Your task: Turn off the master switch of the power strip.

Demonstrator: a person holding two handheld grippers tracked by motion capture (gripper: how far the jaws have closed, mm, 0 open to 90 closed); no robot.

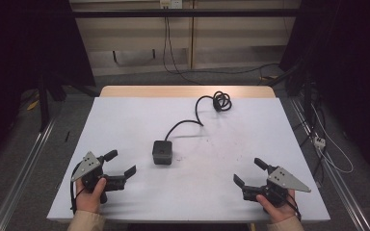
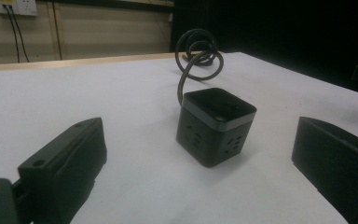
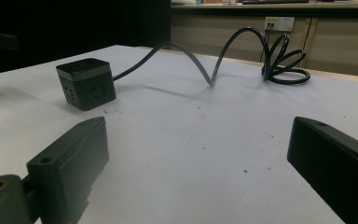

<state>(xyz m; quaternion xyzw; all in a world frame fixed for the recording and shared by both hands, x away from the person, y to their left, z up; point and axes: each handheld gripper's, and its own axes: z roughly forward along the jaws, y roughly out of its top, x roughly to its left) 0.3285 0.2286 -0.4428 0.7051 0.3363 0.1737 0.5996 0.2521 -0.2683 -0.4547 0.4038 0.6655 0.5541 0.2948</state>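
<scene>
A black cube-shaped power socket (image 1: 162, 152) sits near the middle of the white table (image 1: 125, 120); its black cable (image 1: 197, 118) arcs back to a coil (image 1: 221, 101) near the far edge. My left gripper (image 1: 123, 163) rests at the front left, open and empty, aimed at the cube (image 2: 216, 125), which lies a short way beyond its jaws. My right gripper (image 1: 249, 172) rests at the front right, open and empty. In its view the cube (image 3: 86, 83) stands far off to the left, and the coil (image 3: 284, 60) lies at the back.
Wall sockets (image 1: 170, 4) with hanging cords are on the back wall. Metal rails (image 1: 24, 168) run along both sides of the table, and loose cables with a white plug strip (image 1: 319, 141) lie on the floor at the right.
</scene>
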